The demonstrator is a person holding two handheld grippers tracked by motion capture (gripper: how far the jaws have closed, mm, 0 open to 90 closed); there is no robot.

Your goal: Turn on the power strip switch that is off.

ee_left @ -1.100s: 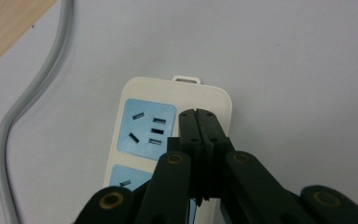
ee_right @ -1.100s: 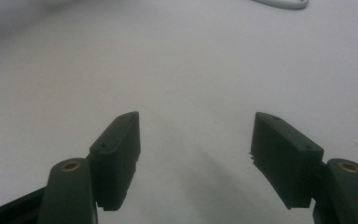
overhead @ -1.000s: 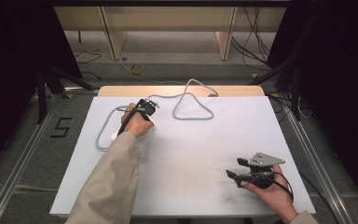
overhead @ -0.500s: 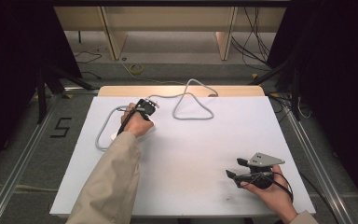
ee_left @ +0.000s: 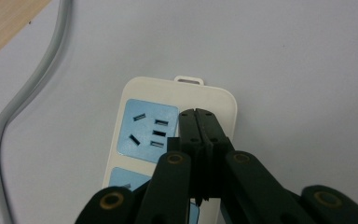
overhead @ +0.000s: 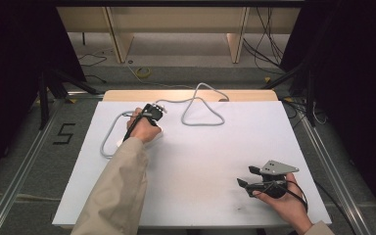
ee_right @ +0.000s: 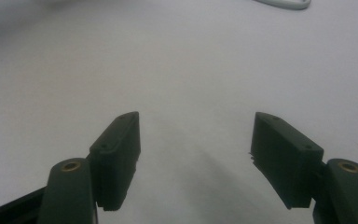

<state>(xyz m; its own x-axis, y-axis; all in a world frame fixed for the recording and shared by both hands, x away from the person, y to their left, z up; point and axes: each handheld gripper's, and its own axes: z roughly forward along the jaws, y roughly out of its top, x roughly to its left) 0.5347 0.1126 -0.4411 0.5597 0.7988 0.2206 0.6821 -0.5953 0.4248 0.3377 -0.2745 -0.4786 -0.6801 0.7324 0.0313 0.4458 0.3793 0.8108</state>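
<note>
Power strip (ee_left: 177,135), cream with blue socket panels, lies on the white tabletop (overhead: 200,161) toward its far left part, its grey cord (overhead: 203,105) looping along the far edge. Largest first: the tabletop is smooth, so a push from above would likely slide the strip rather than pin it. The cord's loose loops could snag or drag the strip if it is moved. The left gripper (ee_left: 199,122) sits right over the strip with its fingers pressed together, holding nothing; whether they touch it I cannot tell. The right gripper (overhead: 248,177) rests near the front right, fingers spread, too far off to steady anything.
</note>
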